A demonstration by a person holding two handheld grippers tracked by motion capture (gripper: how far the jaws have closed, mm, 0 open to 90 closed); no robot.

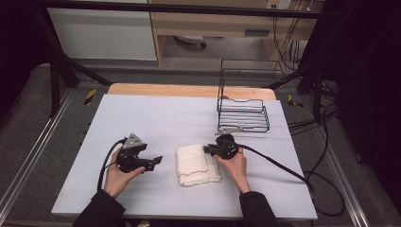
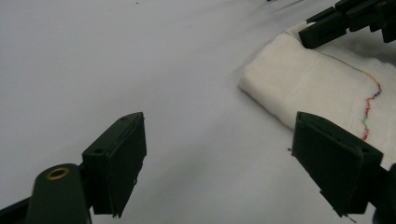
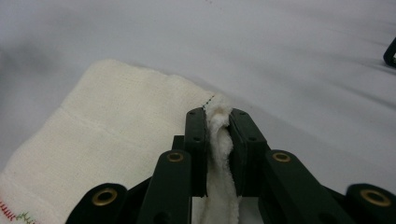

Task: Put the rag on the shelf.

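Observation:
A folded white towel with a coloured stitched line lies near the middle of the pale table cover. My right gripper is at the towel's far right corner, shut on a pinch of the fabric; in the right gripper view the pads of the right gripper squeeze the edge of the towel. My left gripper hovers just left of the towel, apart from it, its jaws wide. In the left gripper view the left gripper is open over bare cover, with the towel and the right gripper ahead at right.
A black wire rack stands at the back right of the table, just behind my right hand. A cable trails from the right gripper off the table's right side. The wooden table edge shows beyond the cover.

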